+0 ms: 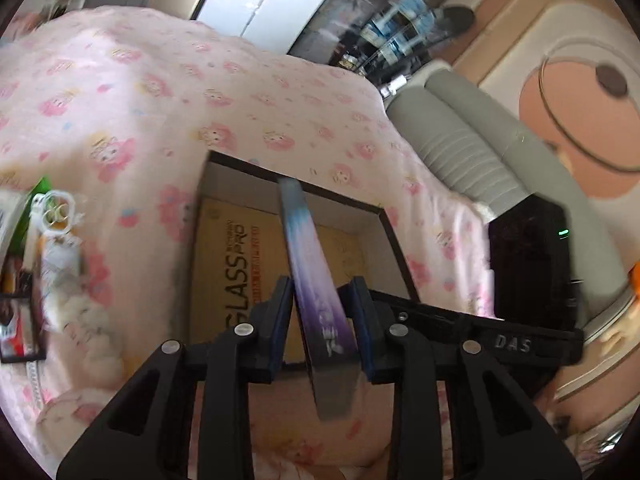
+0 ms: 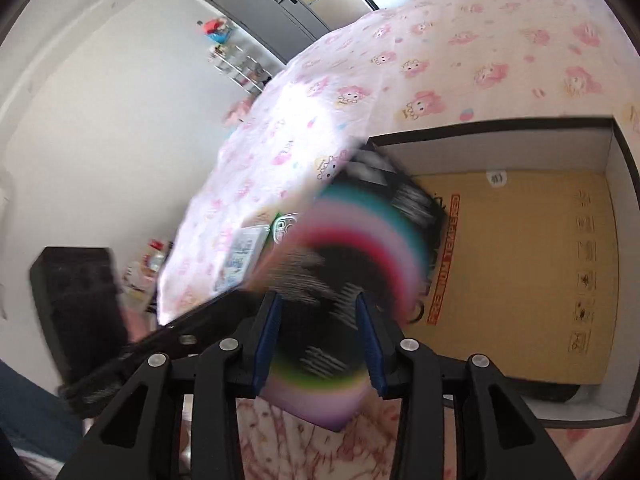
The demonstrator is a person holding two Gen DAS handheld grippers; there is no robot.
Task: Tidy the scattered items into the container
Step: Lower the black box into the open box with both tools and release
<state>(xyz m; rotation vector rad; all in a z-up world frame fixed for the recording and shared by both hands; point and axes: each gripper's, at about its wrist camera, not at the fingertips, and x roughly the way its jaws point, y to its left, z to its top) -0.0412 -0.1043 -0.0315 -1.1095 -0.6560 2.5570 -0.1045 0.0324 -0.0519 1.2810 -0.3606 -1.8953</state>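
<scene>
My left gripper (image 1: 320,286) is shut on a thin flat packet (image 1: 304,248), purple fading to blue, seen edge on and standing over the box. The box (image 1: 384,216) has a black rim and white walls and sits on the pink bedsheet. A tan "GLASS PRO" package (image 1: 232,264) lies flat on its floor. My right gripper (image 2: 318,300) is shut on a blurred black packet with rainbow arcs (image 2: 360,232), held at the left edge of the same box (image 2: 492,126), where the tan package (image 2: 520,272) shows again.
Several loose items, among them a clear phone case (image 1: 56,208), lie on the sheet at far left. A green-edged case (image 2: 286,226) and a flat packet (image 2: 244,252) lie near the bed edge. Grey hoses (image 1: 460,140) and a black device (image 1: 528,260) stand beside the bed.
</scene>
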